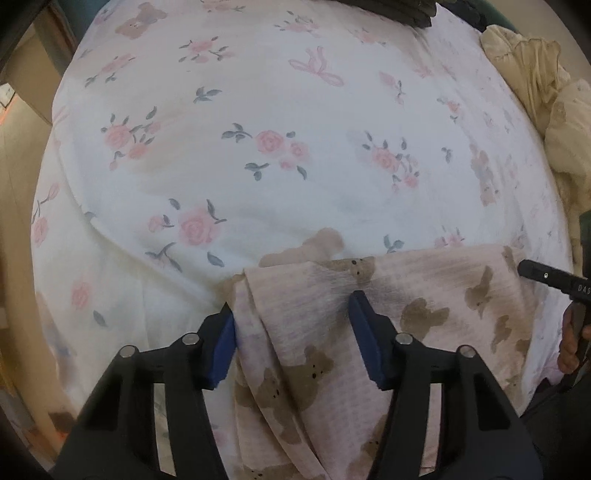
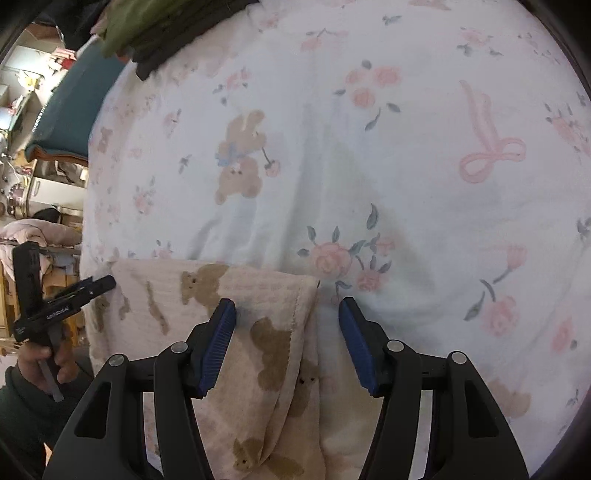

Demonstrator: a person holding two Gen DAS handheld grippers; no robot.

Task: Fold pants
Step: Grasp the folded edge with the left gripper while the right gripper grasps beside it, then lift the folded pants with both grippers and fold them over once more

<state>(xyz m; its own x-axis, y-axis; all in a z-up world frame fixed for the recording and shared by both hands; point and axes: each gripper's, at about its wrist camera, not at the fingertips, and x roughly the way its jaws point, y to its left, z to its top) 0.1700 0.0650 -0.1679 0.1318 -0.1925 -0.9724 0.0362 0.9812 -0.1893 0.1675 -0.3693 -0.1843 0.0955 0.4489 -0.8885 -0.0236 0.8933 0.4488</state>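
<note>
Both my grippers are spread wide, holding nothing: left gripper (image 1: 291, 306) over one end of the bear-print pants (image 1: 388, 295), right gripper (image 2: 288, 308) over the other, near the edge of the floral bedsheet (image 1: 258, 110). One pair, probably already folded. A careless pinch could grab sheet too and drag the fold apart.

The pants (image 1: 332, 332) were seen in pale pink, printed with brown teddy bears. The bedsheet (image 1: 258, 110) was white, and it was patterned with pink roses, grey-green leaves, pink ribbons and some brown bears. The left gripper (image 1: 291, 314) and the right gripper (image 2: 288, 314) were black, with dark blue pads (image 2: 218, 343). A cream ruffled cloth (image 1: 535, 74) was seen at the right edge of the bed. An olive green garment (image 2: 155, 22) lay at the far edge.
</note>
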